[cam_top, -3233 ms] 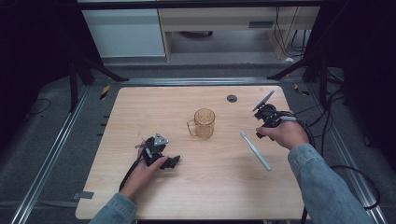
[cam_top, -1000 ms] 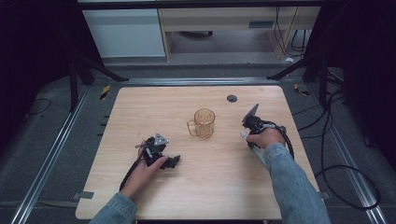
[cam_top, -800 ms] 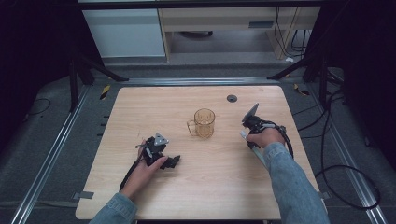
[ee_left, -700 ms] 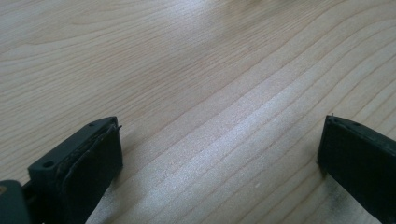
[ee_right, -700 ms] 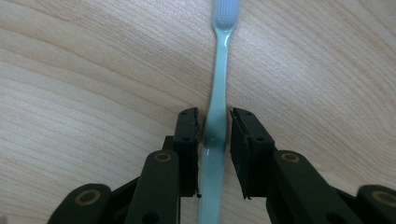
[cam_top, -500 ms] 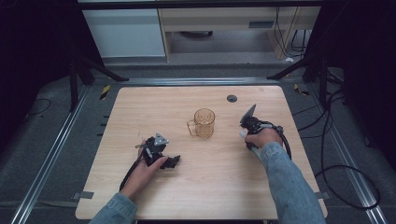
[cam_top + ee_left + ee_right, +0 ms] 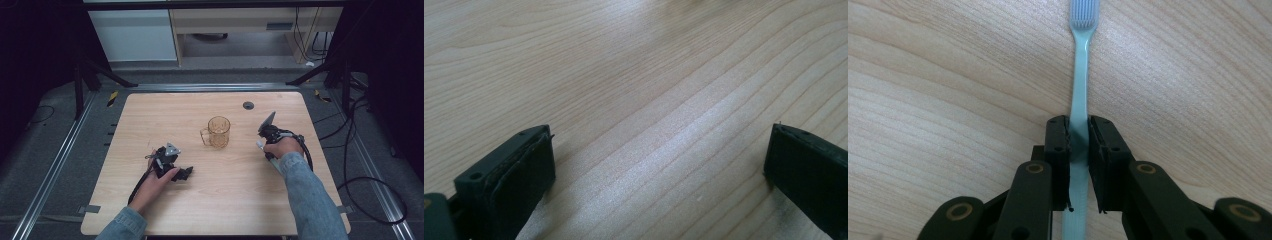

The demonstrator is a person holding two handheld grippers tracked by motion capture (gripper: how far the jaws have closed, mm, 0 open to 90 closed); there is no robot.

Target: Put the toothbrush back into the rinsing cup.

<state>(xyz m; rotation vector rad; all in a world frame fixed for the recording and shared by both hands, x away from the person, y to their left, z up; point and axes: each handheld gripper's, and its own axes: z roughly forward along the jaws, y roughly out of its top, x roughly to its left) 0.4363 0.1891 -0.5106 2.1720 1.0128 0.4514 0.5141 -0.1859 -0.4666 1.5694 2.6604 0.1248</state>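
An amber mug [image 7: 219,132] (handle left) stands on the wooden table [image 7: 150,115].

Left gripper [image 7: 659,165] jaws wide apart, right gripper [image 7: 1079,142] jaws just closed

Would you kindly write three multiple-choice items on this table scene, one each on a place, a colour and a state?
1. Where does the amber mug stand?
A. Between the two grippers
B. At the table's near edge
C. On the floor

2. What colour is the toothbrush?
A. Red
B. Pale blue-green
C. Black

3. How does the right gripper stand?
A. Open above the mug
B. Shut on the toothbrush handle
C. Open and holding nothing

Answers:
1 A, since the high view shows the mug on the table with the left gripper on one side and the right gripper on the other.
2 B, as the right gripper view shows the pale handle and head.
3 B, as its fingers press the handle from both sides, having just closed on it.
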